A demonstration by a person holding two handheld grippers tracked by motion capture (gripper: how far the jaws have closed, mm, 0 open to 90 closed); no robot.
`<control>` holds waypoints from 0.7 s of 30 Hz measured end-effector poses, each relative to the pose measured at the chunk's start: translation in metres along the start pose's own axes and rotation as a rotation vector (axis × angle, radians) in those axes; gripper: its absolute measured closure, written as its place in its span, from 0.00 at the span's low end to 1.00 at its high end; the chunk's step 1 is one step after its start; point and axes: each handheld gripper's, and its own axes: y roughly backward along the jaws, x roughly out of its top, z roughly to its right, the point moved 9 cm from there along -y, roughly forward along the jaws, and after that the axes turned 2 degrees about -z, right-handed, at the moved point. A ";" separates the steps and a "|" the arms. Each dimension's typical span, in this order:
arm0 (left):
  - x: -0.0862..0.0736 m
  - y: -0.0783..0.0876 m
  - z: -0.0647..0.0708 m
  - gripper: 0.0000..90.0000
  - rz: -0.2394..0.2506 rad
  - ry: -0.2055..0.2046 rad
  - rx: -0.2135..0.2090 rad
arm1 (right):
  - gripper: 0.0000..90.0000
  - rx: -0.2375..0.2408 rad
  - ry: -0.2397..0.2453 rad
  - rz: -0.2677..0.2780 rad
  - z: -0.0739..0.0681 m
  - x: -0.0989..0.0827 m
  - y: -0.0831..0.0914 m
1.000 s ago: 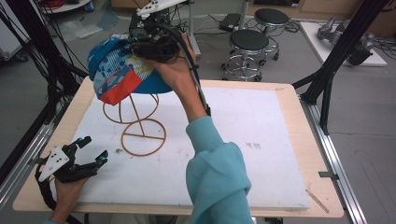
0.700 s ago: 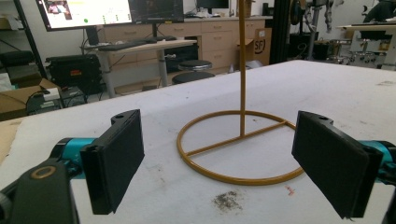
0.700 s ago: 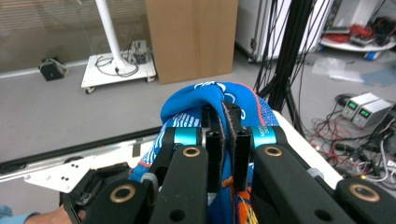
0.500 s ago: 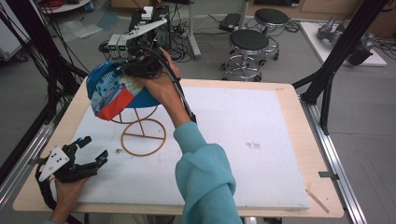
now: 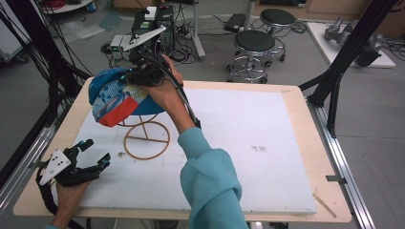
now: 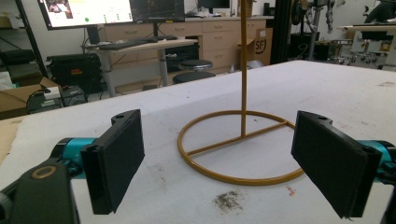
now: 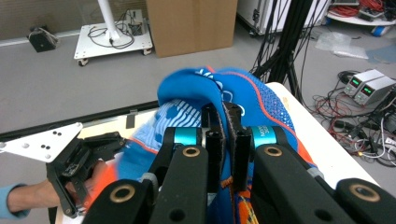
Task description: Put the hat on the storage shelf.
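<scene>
- Cap (image 5: 117, 95): a blue cloth cap with a patterned side and a red-orange brim is seen at the top of the wire stand (image 5: 145, 138), toward ten o'clock on the desk (image 5: 286, 157) in the high view.
- It is pinched at its crown by the right tongs (image 5: 138, 76), whose jaws are closed down to a narrow slot on a fold of blue fabric; this is shown close up in the right gripper view, where the cap (image 7: 243, 98) bulges around the right tongs (image 7: 224, 140).
- Whether the cap is resting fully on the stand or partly carried cannot be told.
- The cap is judged light and soft: the fabric is seen to crumple and fold where it is gripped, so little force should be needed, but the shape will sag and swing.
- The brim is judged stiffer than the crown and would give a firmer, flatter hold; a pinch on loose crown cloth may slip.
- The stand is thin gold wire with a ring base and a single upright, judged light and easily tipped if the cap is dragged sideways.
- The left tongs (image 5: 90, 155) are held wide apart with nothing between them, at about seven o'clock on the desk, near the ring base (image 6: 243, 147), which is framed between the jaws in the left gripper view but not touched.
</scene>
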 end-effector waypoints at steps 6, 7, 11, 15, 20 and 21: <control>0.000 0.000 0.000 0.19 -0.002 -0.003 0.000 | 0.98 -0.001 0.032 -0.021 -0.006 -0.005 -0.002; 0.000 0.000 0.000 0.19 -0.002 -0.004 0.000 | 0.98 -0.007 0.036 -0.024 -0.003 -0.007 -0.001; 0.000 0.000 0.000 0.19 0.001 0.003 0.000 | 0.98 -0.018 0.007 -0.018 0.006 -0.021 0.010; 0.000 0.000 0.000 0.19 0.000 -0.003 0.001 | 0.97 -0.023 -0.021 -0.050 0.013 -0.038 0.018; 0.000 0.000 0.000 0.19 0.003 -0.007 0.000 | 0.96 -0.011 -0.020 -0.048 0.009 -0.049 0.019; 0.000 0.000 0.001 0.19 0.004 -0.008 0.000 | 0.95 -0.015 -0.017 -0.064 0.010 -0.054 0.018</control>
